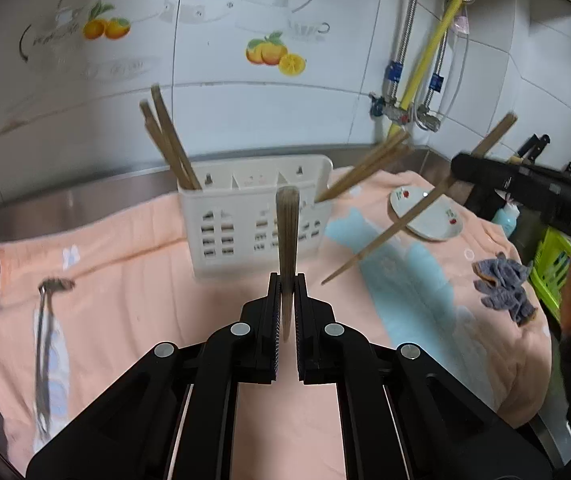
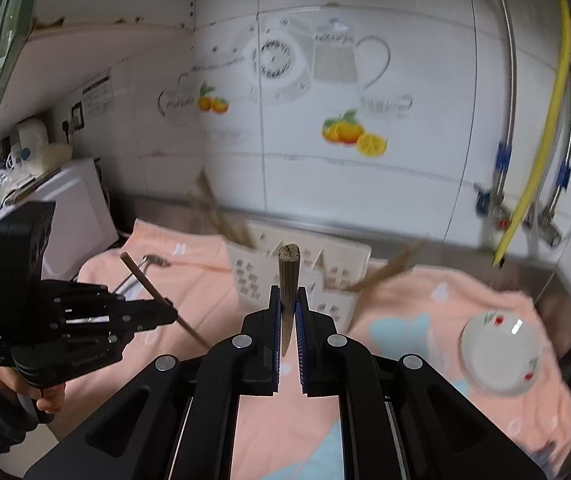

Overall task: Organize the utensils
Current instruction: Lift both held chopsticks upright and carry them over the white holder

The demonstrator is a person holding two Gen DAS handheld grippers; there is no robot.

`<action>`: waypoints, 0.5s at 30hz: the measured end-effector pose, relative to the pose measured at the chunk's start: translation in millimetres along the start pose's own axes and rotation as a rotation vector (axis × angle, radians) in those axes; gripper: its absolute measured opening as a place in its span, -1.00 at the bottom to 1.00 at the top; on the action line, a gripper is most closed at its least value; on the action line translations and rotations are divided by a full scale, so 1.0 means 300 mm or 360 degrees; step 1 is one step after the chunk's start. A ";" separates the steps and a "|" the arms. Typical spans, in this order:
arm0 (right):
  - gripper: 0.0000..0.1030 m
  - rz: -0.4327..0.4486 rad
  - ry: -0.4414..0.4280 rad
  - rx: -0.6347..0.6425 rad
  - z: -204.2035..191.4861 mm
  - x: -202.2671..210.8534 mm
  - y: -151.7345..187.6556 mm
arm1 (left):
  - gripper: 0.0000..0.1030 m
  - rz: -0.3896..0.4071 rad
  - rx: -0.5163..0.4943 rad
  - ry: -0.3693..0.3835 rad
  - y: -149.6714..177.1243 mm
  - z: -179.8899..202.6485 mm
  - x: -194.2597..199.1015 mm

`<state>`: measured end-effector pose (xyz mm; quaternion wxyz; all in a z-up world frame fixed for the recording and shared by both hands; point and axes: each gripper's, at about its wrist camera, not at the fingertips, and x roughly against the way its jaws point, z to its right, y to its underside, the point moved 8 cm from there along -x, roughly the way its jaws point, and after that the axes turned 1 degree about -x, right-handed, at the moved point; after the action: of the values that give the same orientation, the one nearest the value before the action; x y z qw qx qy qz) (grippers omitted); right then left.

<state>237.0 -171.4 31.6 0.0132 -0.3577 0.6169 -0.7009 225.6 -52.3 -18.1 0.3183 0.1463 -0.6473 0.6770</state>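
Observation:
A white slotted utensil caddy (image 1: 253,216) stands on the peach towel (image 1: 145,280); it also shows in the right wrist view (image 2: 305,268). Wooden chopsticks (image 1: 169,140) lean in its left slot and more chopsticks (image 1: 369,168) lean out of its right slot. My left gripper (image 1: 287,280) is shut on a chopstick (image 1: 287,240) pointing at the caddy. My right gripper (image 2: 288,292) is shut on another chopstick (image 2: 287,280), also seen in the left view (image 1: 405,220) crossing above the saucer. The left gripper shows in the right view (image 2: 165,314).
A metal spoon (image 1: 45,340) lies on the towel at the left. A white saucer with red print (image 1: 429,212) sits right of the caddy, also in the right view (image 2: 501,352). A grey rag (image 1: 505,288) lies at the right. Pipes and a yellow hose (image 1: 425,60) hang on the tiled wall.

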 end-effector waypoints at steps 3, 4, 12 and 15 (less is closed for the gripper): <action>-0.87 0.0024 0.0017 0.0025 0.026 0.011 -0.083 | -0.89 0.0034 -0.0021 -0.0003 -0.067 -0.001 0.012; -0.87 0.0032 0.0027 0.0036 0.035 0.014 -0.109 | -0.89 0.0046 -0.0027 -0.0003 -0.089 -0.004 0.016; -0.87 0.0057 0.0099 0.0039 0.107 -0.015 -0.237 | -0.89 0.0207 -0.0087 -0.0057 -0.313 -0.012 0.102; -0.87 0.0042 0.0109 0.0037 0.124 -0.047 -0.255 | -0.89 0.0274 -0.0106 -0.0112 -0.403 -0.025 0.127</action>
<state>299.1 -178.4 91.0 0.0053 -0.3251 0.6136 -0.7196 273.3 -40.6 98.9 0.2407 0.1032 -0.6904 0.6744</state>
